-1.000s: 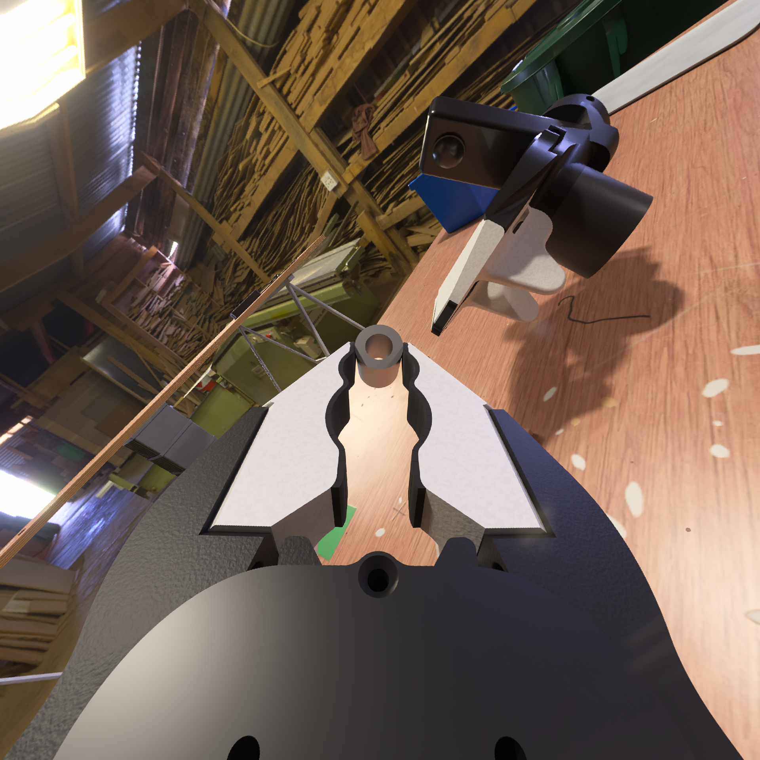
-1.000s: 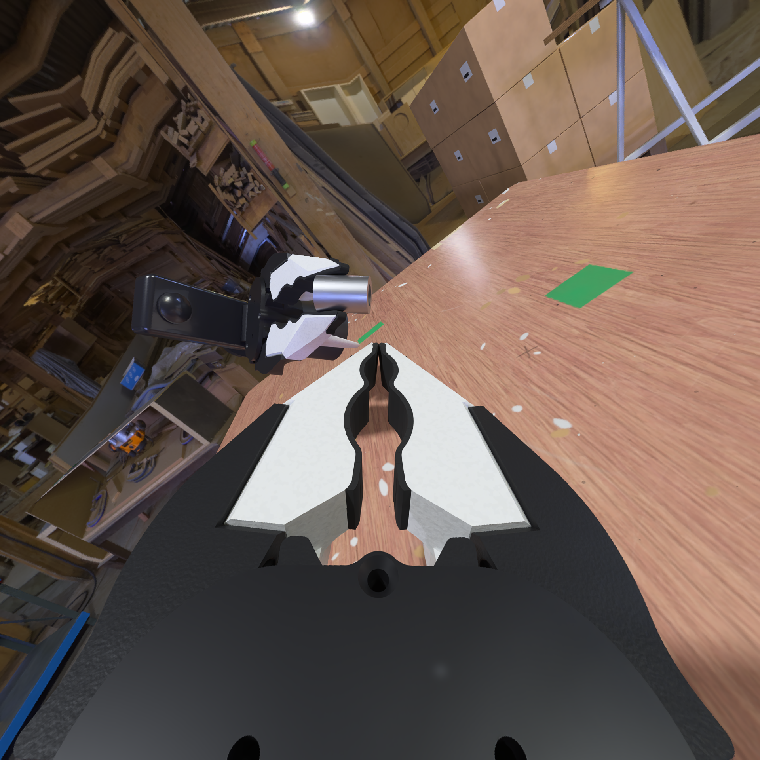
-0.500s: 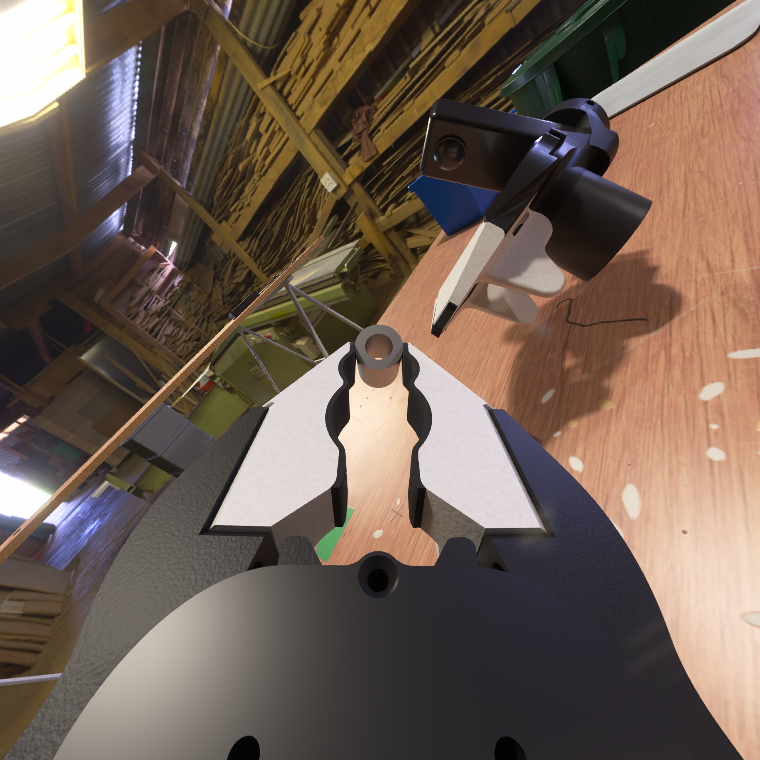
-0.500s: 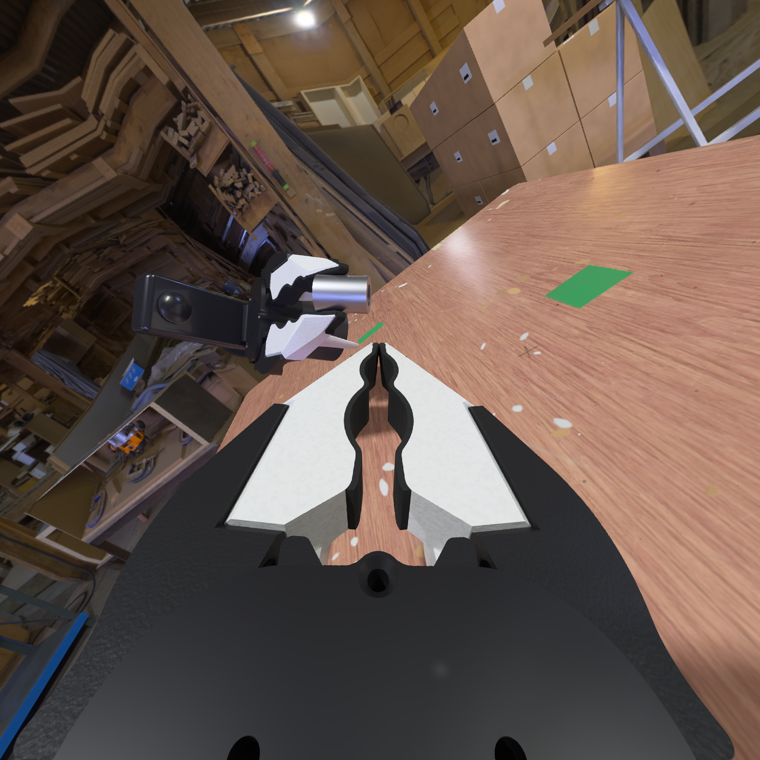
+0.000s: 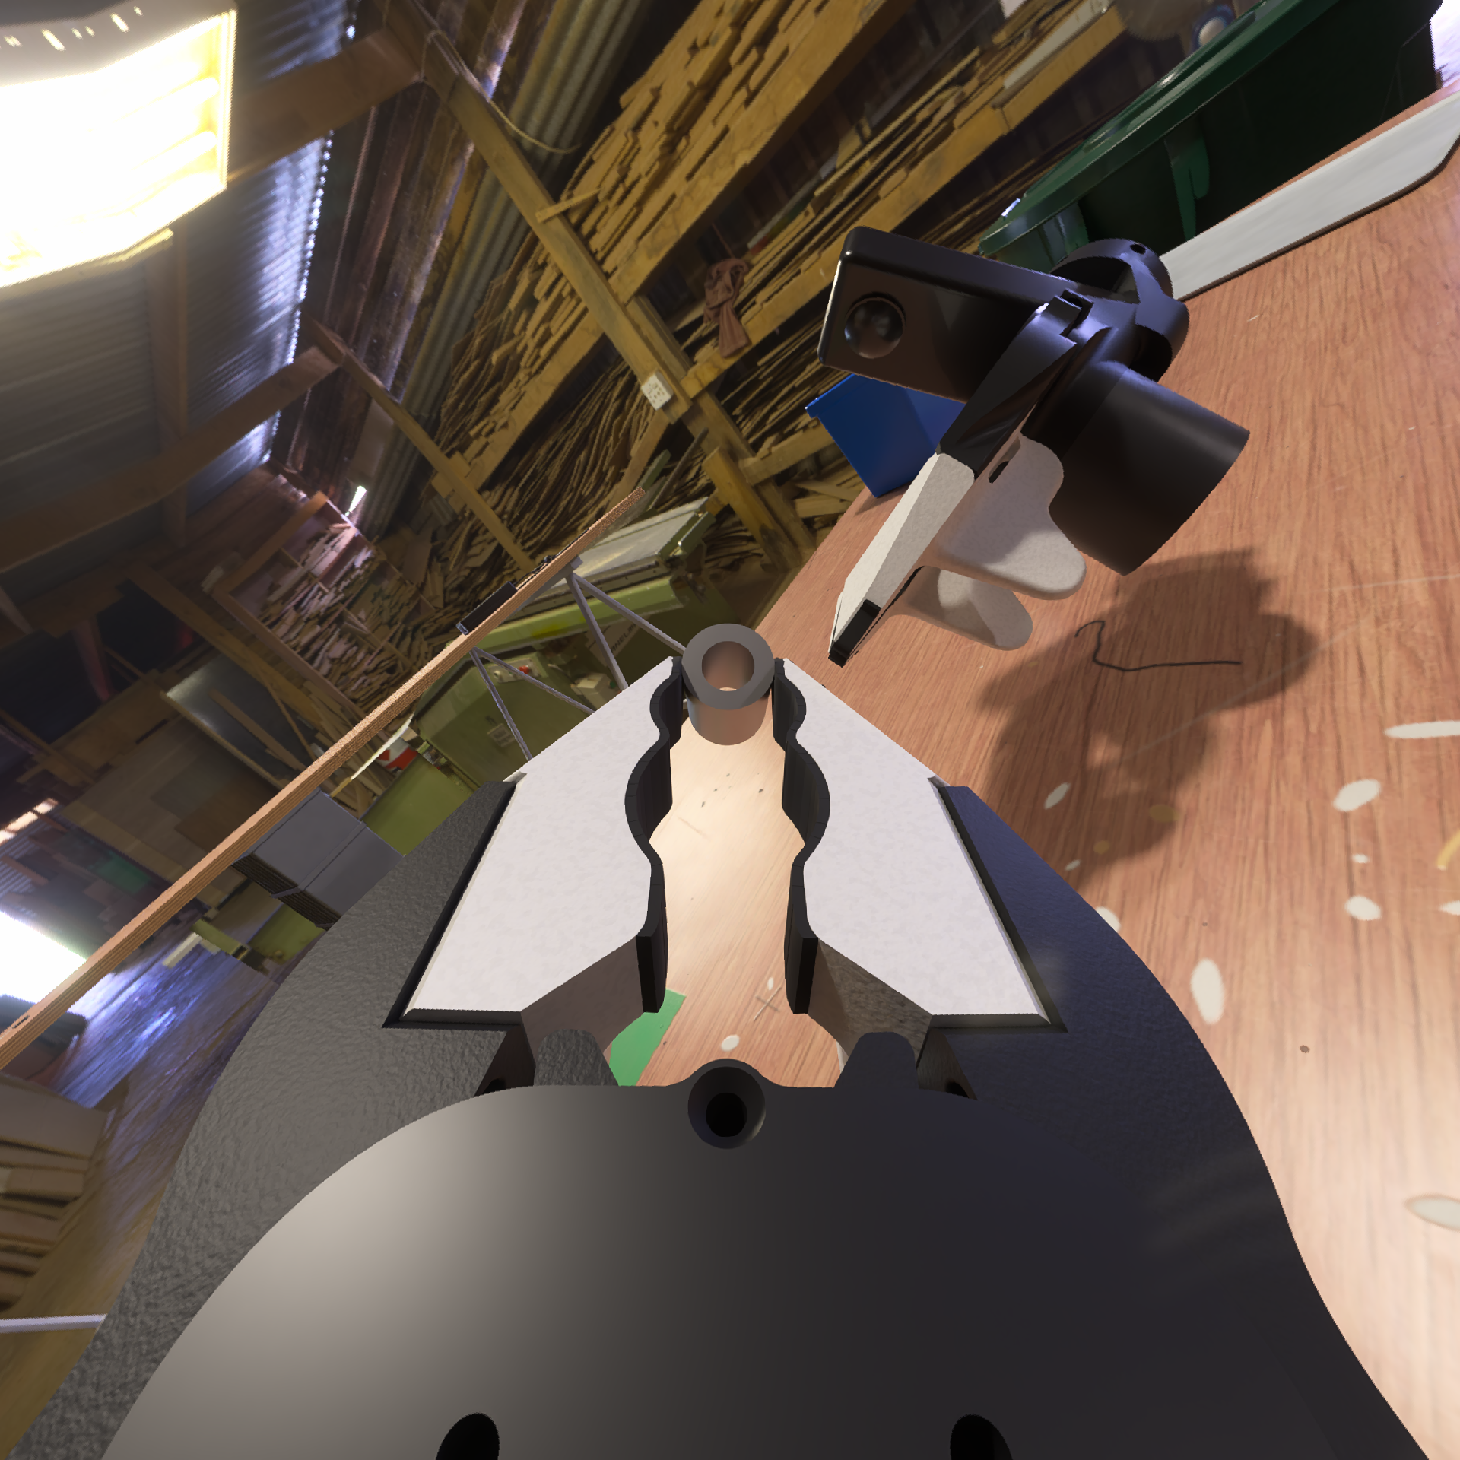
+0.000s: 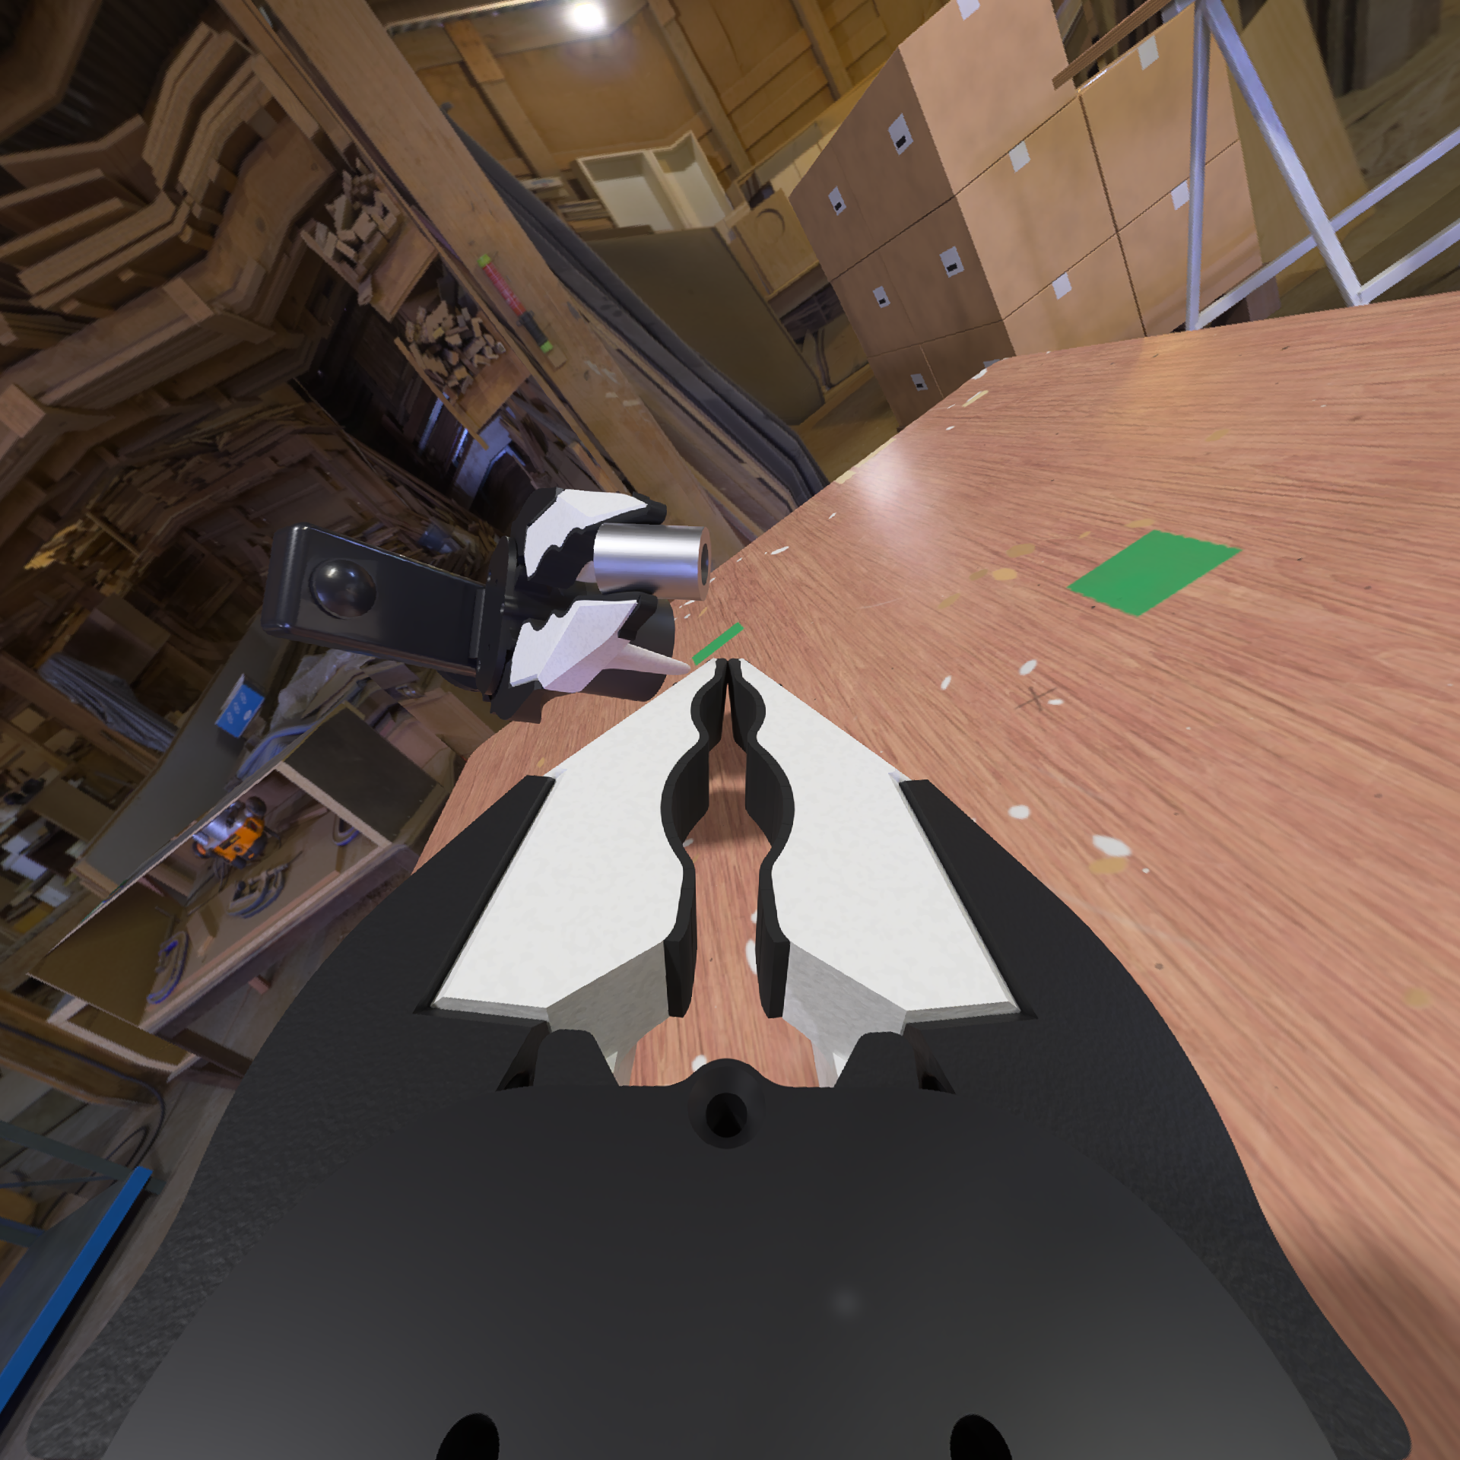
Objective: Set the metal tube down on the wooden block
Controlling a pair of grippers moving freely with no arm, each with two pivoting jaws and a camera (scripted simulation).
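Observation:
My left gripper [image 5: 727,671] is shut on the metal tube [image 5: 727,687], a short grey cylinder held at the fingertips with its open end facing the camera. The right wrist view shows the left gripper [image 6: 608,592] up and to the left, above the table's edge, with the shiny tube [image 6: 652,557] sticking out sideways. My right gripper [image 6: 727,667] is shut and empty, low over the wooden table [image 6: 1185,829]. It also shows in the left wrist view [image 5: 849,632], to the right of the tube. No wooden block is in view.
Green patches [image 6: 1153,570] [image 6: 717,641] [image 5: 644,1035] lie flat on the table. A pale strip [image 5: 1303,205] lies along its far edge, with a green bin [image 5: 1185,158] and a blue bin [image 5: 885,427] beyond. Shelving and stacked boxes surround the table.
Almost nothing. The left wrist view has drifted slightly over the table. Both grippers keep their grip state and the tube stays held.

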